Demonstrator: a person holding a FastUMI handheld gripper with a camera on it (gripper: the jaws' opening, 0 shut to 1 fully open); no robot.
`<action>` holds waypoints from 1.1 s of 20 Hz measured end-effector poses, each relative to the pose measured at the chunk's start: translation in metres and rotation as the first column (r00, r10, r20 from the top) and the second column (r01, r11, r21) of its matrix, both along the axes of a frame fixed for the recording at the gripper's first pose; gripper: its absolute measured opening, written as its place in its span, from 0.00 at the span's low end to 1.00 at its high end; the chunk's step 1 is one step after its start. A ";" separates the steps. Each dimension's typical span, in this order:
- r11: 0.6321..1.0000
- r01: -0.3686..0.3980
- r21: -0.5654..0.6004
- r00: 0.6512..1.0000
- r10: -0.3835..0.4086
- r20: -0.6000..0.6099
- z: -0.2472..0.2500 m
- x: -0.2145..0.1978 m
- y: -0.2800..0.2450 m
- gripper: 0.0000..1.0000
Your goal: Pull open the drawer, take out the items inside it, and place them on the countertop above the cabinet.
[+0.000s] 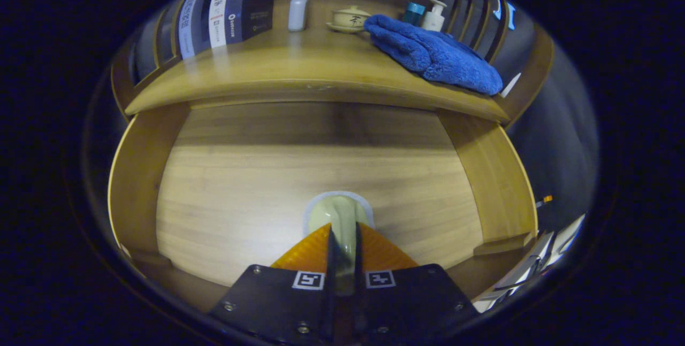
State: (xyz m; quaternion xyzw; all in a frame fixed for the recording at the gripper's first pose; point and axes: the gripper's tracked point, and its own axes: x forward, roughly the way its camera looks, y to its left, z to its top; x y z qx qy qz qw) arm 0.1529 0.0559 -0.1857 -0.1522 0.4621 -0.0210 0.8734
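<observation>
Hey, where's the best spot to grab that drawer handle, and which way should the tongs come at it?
Grip the drawer handle on its narrow neck, coming straight on at the drawer front. The knob sticks out toward the camera, so one finger fits each side. The tongs appear placed just so, nearly closed around it, which should suit a straight pull back, under the countertop.

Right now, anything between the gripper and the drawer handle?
No. The gripper is already closed on the drawer handle, both fingers pressing its sides, so nothing sits between them. The drawer front around it is bare. Up on the countertop, a blue towel takes the right side.
</observation>
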 end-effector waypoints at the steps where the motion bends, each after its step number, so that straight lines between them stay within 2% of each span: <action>1: 1.000 0.005 0.002 1.000 -0.005 0.010 0.002 0.000 0.000 0.14; 7: 1.000 -0.005 0.030 0.985 0.000 0.174 0.054 0.014 0.015 0.14; 13: 0.999 -0.045 0.011 0.936 0.038 0.351 0.136 0.039 0.034 0.13; 18: 0.994 -0.107 0.024 0.899 0.087 0.429 0.179 0.076 0.063 0.14; 22: 0.989 -0.117 0.092 0.885 0.062 0.461 0.183 0.110 0.075 0.13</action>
